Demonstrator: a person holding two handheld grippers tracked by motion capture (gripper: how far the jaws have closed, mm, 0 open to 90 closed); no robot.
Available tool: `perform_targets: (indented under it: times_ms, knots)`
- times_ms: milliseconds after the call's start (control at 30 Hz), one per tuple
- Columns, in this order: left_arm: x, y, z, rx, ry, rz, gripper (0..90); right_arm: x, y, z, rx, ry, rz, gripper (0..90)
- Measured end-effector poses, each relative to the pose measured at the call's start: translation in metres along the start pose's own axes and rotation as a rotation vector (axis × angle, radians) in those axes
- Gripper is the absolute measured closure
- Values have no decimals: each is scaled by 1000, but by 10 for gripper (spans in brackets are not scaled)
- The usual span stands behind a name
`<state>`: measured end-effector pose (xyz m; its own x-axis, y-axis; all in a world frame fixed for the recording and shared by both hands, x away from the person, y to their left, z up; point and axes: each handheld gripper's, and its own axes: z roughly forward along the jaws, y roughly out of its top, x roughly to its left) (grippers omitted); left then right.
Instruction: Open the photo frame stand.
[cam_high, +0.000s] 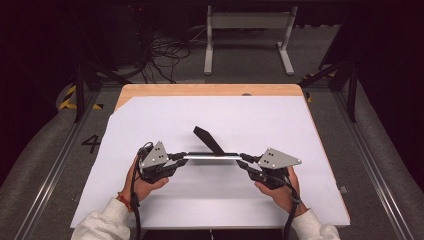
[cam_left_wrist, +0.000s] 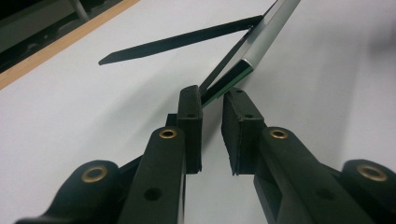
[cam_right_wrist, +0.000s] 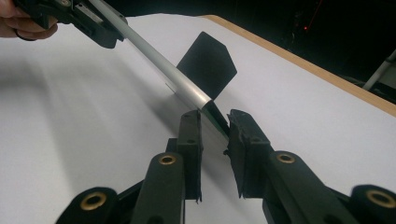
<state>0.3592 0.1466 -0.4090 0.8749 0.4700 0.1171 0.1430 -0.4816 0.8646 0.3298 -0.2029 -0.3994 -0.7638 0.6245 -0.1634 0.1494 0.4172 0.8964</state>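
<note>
I hold the silver bar (cam_high: 212, 156) mid-frame, long axis left-right, left gripper (cam_high: 181, 156) and right gripper (cam_high: 243, 159) jaws clamped on its ends.

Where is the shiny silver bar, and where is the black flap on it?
silver bar (cam_high: 212, 156), high view, middle of its length.
black flap (cam_high: 209, 139), high view, middle of the flat strip.

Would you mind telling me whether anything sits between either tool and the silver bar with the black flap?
Nothing visible does. The left tool and the right tool each close on one end of the silver bar; its black flap lies behind, away from both.
</note>
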Motion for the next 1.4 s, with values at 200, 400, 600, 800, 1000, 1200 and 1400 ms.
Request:
perform_targets:
  times_ms: [200,400,600,800,1000,1200,1400]
  knots:
    - [-4,0,-1,10,6,3,779,3,-1,-2,2,1,-2,752]
    - [-5,2,-2,10,-5,2,780,4,-1,-6,2,-4,3,754]
    - [-13,7,-4,18,0,21,785,6,-3,-11,-15,-14,18,756]
    - [-13,7,-4,8,-16,1,784,8,-3,-16,-17,-9,36,759]
    - [-13,8,-6,9,-15,-3,784,10,-2,-16,-12,-11,45,759]
    - [-8,7,-5,-12,-23,-18,783,9,1,-18,-17,-2,57,771]
    - [-2,8,-4,-28,-23,-29,788,3,2,-15,-32,2,66,777]
